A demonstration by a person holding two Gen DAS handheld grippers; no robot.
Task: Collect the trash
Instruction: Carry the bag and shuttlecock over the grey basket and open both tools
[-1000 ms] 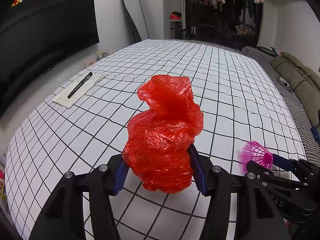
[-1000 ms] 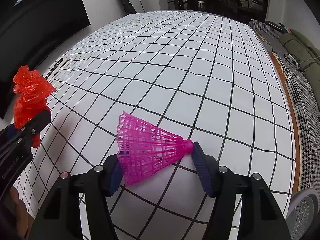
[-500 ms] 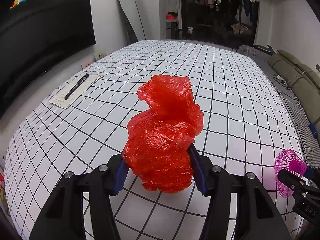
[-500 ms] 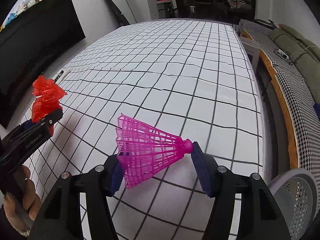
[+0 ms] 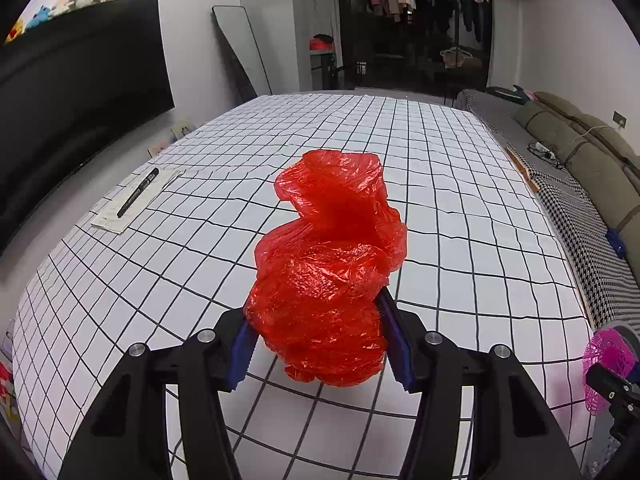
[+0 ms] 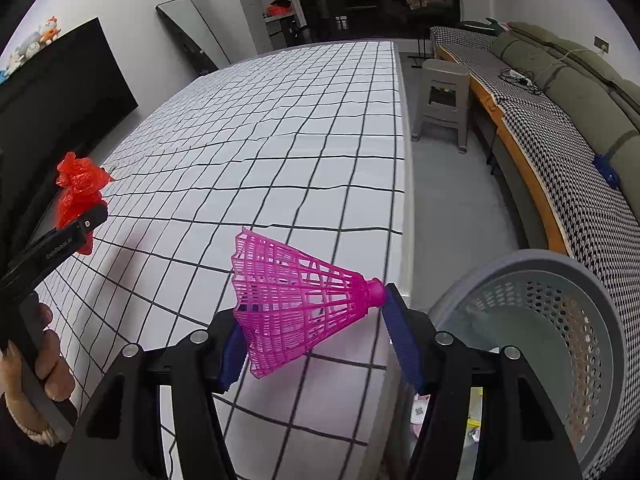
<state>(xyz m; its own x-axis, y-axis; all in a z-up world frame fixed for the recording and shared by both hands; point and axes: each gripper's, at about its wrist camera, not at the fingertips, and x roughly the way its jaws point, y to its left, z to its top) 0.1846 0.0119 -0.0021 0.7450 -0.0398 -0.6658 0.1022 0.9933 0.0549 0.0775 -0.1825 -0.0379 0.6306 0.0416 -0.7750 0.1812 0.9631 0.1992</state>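
Note:
My left gripper (image 5: 320, 340) is shut on a crumpled red plastic bag (image 5: 328, 280) and holds it above the grid-patterned table (image 5: 460, 208). The bag also shows at the left of the right wrist view (image 6: 78, 188). My right gripper (image 6: 316, 332) is shut on a pink plastic shuttlecock (image 6: 296, 300), held sideways over the table's right edge (image 6: 404, 216). The shuttlecock shows at the far right of the left wrist view (image 5: 608, 360). A grey perforated trash basket (image 6: 560, 328) stands on the floor just right of the right gripper, with some scraps inside.
A black marker (image 5: 138, 192) lies on a paper slip (image 5: 120, 216) at the table's left. A grey stool (image 6: 444, 96) stands beside the table. A sofa with a houndstooth cover (image 6: 560, 152) runs along the right. A dark TV (image 5: 72, 92) hangs on the left wall.
My right gripper has carried the shuttlecock rightward to the table's edge, bringing the trash basket into view. My left gripper has kept hold of the red bag and lifted slightly.

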